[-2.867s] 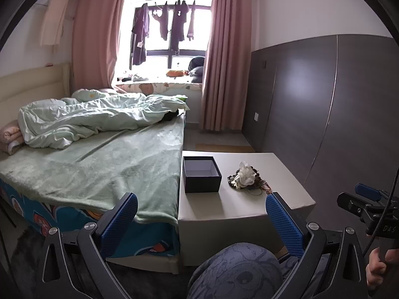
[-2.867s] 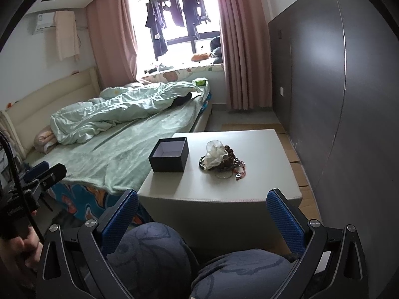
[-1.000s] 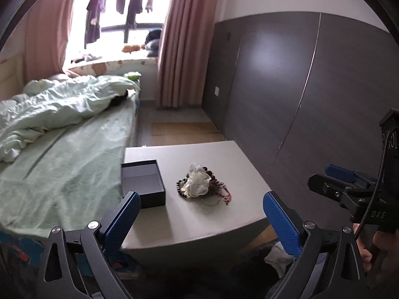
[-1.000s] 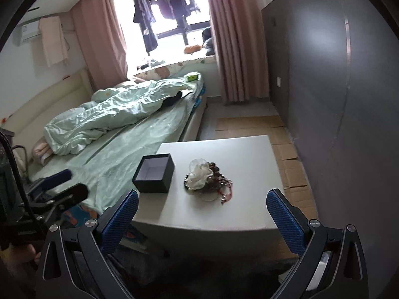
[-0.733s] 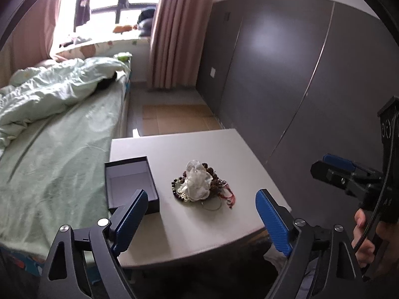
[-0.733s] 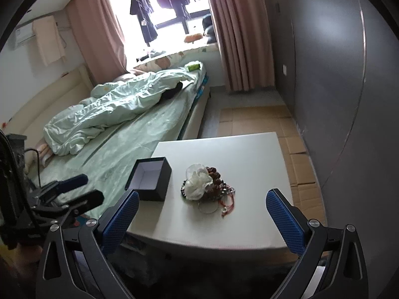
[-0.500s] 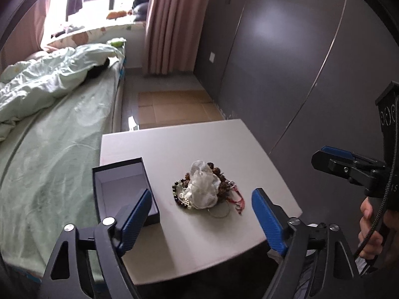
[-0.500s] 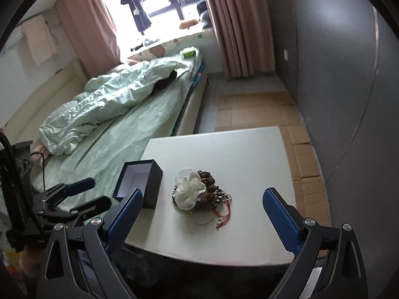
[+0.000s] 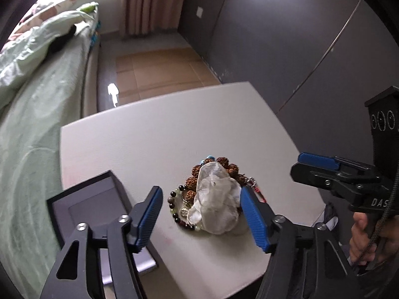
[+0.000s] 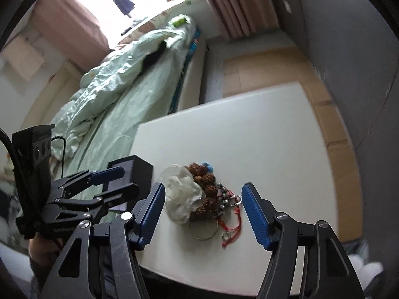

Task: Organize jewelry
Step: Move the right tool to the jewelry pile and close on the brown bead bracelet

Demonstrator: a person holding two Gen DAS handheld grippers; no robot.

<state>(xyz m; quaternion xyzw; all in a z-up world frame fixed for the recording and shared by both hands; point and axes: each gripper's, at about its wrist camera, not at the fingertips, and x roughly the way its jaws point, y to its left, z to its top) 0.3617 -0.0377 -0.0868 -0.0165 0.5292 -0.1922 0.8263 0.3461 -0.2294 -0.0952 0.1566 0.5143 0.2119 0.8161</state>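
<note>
The jewelry pile point(image 9: 212, 194), beads under a white flower, lies on the tabletop point(image 9: 174, 129) just right of the open black box point(image 9: 87, 206). My left tongs point(image 9: 202, 214) and right tongs point(image 10: 203, 209) both hang above the pile, jaws closing but gripping nothing yet. The bed point(image 10: 119, 94) runs along the left

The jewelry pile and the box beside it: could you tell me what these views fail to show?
- Jewelry pile: a crumpled white piece covers its middle in both wrist views.
- Dark box: the left gripper hides its near end in the left wrist view; its inside is hidden in the right wrist view.
- Small charms: too blurred, right wrist view.
</note>
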